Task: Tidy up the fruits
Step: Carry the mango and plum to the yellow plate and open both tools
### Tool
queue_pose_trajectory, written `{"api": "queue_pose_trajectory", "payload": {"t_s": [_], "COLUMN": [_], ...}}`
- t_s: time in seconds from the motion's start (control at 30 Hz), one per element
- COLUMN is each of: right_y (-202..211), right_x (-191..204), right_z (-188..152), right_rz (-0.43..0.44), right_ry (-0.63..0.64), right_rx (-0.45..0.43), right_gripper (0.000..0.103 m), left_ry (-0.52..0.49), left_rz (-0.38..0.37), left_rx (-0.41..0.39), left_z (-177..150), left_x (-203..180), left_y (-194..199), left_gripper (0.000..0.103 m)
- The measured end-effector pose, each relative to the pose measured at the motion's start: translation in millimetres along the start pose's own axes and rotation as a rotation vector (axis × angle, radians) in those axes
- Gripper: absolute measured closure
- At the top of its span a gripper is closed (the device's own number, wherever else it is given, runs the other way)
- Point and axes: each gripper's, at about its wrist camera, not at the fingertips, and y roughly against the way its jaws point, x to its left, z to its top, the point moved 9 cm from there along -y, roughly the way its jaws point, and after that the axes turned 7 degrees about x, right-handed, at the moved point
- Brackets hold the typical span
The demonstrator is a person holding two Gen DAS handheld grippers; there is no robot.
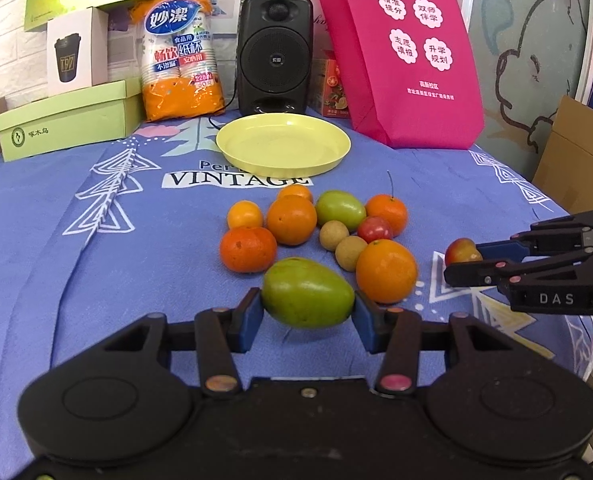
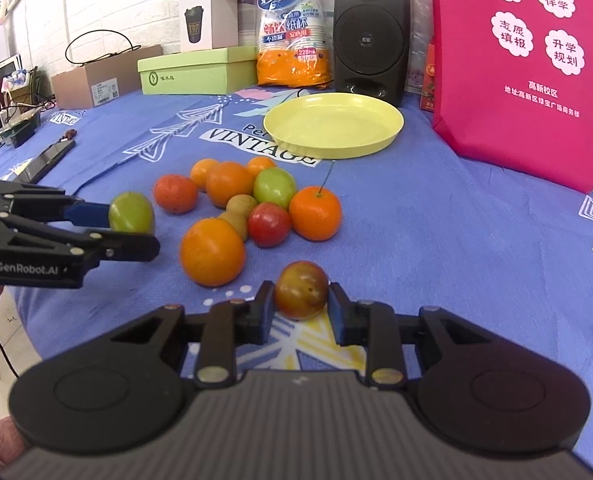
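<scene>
My left gripper is shut on a green fruit, held just above the blue tablecloth; it shows from the side in the right wrist view. My right gripper is shut on a small red-brown fruit, also seen in the left wrist view. A cluster of oranges, a second green fruit, a red fruit and two small tan fruits lies in front of both grippers. An empty yellow plate sits behind the cluster.
Behind the plate stand a black speaker, a pack of paper cups, a green box and a pink bag. A cardboard box is past the right table edge. A phone lies far left.
</scene>
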Motion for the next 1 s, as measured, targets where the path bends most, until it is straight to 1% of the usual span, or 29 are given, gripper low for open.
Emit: {"api": "queue_pose_trajectory", "payload": {"t_s": [0.2,0.3,0.4,0.5,0.6,0.7,0.8,0.9,1.0], "right_y": [15,24,31,35,35,31,22,10,-10], "right_x": [7,8,4,-4,-12,-19,-25,-29,-32], "right_z": [-1,0,0,6,19,38,64,94,122], "right_rz": [0.000,-0.007,-0.014,-0.036,-0.046,-0.044,-0.041,-0.037,-0.027], "right_ry": [0.018,0.027,0.028,0.035,0.039,0.060,0.085,0.117,0.139], "right_rx": [-0.015,-0.022,-0.025,-0.031,-0.052,-0.070,-0.091,-0.110,-0.109], "right_gripper": [0.076,0.076,0.076,0.076,0.076,0.076,0.076,0.076,0.076], "left_ry": [-0.017,-0.027,-0.023,-0.035,-0.075,-0.112,-0.139,-0.141,-0.155], "left_rz": [0.003,0.019,0.027,0.017,-0.005,-0.014,-0.007,-0.012,0.007], "left_rx": [-0.004,-0.011,-0.015,-0.017,-0.028,-0.045,-0.062,-0.075,-0.078], "left_z": [-10,-10,-5,6,25,51,81,110,139], "left_x": [-1,4,11,16,17,18,21,28,36], "left_y": [21,31,37,37,32,22,7,-13,-40], "left_gripper": [0.055,0.055,0.055,0.055,0.055,0.055,0.055,0.055,0.055]}}
